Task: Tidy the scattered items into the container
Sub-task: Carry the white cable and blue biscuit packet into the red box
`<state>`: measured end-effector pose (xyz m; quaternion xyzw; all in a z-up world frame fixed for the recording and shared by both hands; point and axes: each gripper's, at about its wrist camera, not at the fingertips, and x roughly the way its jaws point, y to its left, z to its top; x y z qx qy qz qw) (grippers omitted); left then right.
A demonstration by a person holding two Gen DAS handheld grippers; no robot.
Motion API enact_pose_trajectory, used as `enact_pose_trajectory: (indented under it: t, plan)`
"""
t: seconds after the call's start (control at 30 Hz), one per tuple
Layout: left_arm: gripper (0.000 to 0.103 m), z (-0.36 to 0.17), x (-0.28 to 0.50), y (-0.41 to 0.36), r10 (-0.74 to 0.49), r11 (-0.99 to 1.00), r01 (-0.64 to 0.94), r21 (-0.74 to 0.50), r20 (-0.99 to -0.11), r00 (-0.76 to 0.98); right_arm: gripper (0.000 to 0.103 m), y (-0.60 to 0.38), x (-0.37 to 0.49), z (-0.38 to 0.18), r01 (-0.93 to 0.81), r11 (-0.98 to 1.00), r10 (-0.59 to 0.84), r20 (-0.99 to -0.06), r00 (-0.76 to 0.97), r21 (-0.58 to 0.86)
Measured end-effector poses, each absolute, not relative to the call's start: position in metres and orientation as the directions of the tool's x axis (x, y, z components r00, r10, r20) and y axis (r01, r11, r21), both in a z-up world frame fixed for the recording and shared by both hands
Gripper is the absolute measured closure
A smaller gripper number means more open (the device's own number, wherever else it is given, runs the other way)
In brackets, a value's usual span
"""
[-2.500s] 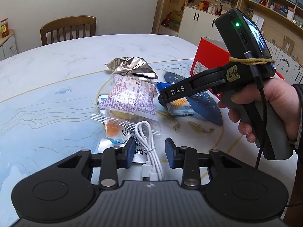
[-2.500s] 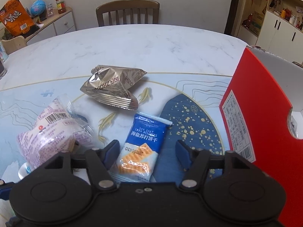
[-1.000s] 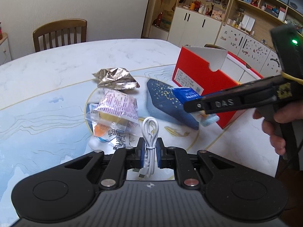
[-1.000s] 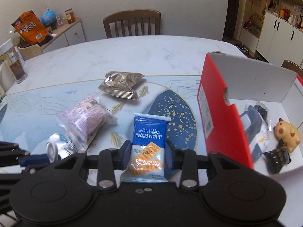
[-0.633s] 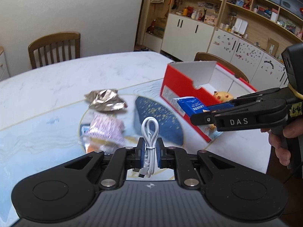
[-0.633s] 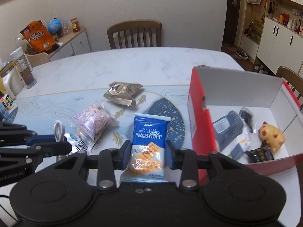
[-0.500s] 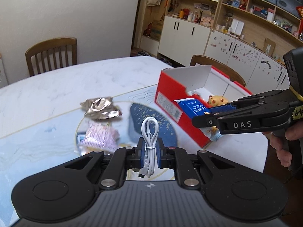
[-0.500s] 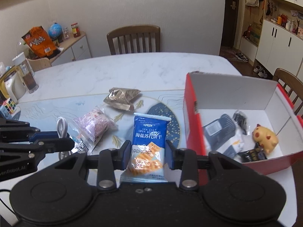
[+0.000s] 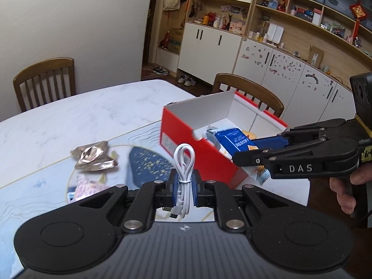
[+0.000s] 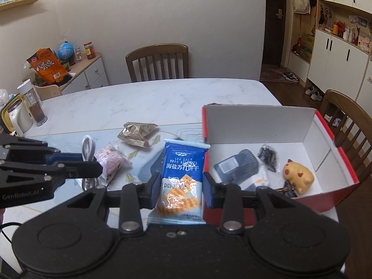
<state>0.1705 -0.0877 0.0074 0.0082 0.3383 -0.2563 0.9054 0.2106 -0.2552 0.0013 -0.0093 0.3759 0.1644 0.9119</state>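
My left gripper (image 9: 184, 187) is shut on a coiled white cable (image 9: 183, 162) and holds it above the table. My right gripper (image 10: 181, 188) is shut on a blue cracker packet (image 10: 182, 176), raised near the left wall of the red box (image 10: 325, 197). The box (image 9: 186, 137) is open and holds a dark pouch (image 10: 237, 166), a small black bag (image 10: 268, 155) and a yellow toy (image 10: 297, 176). A silver snack bag (image 10: 137, 133) and a pink packet (image 10: 111, 160) lie on the table. The right gripper with its packet (image 9: 232, 139) shows over the box edge in the left wrist view.
Wooden chairs stand at the far side (image 10: 158, 62) and behind the box (image 10: 348, 118). A kettle (image 10: 17, 116) and a glass jar (image 10: 34, 102) stand at the table's left edge. The left gripper (image 10: 46, 162) reaches in from the left in the right wrist view.
Both grippers closed on their items and rose from the table. The right gripper carried the cracker packet up and toward the red box; the left lifted the white cable.
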Motion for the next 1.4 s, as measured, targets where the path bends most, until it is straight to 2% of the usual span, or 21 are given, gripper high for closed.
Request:
enact_pose_trajectory:
  t: [0.77, 1.4]
  plan:
    - [0.092, 0.014, 0.227, -0.210, -0.510, 0.813, 0.567, -0.133, -0.632, 0.584, 0.067, -0.361, 0.247, 0.005, -0.269, 0.960, 0.251, -0.681, 0.688, 0.081]
    - [0.092, -0.013, 0.304, -0.262, -0.472, 0.813, 0.564, -0.144, -0.731, 0.494, 0.067, -0.396, 0.300, -0.024, -0.283, 0.955, 0.255, -0.718, 0.647, 0.084]
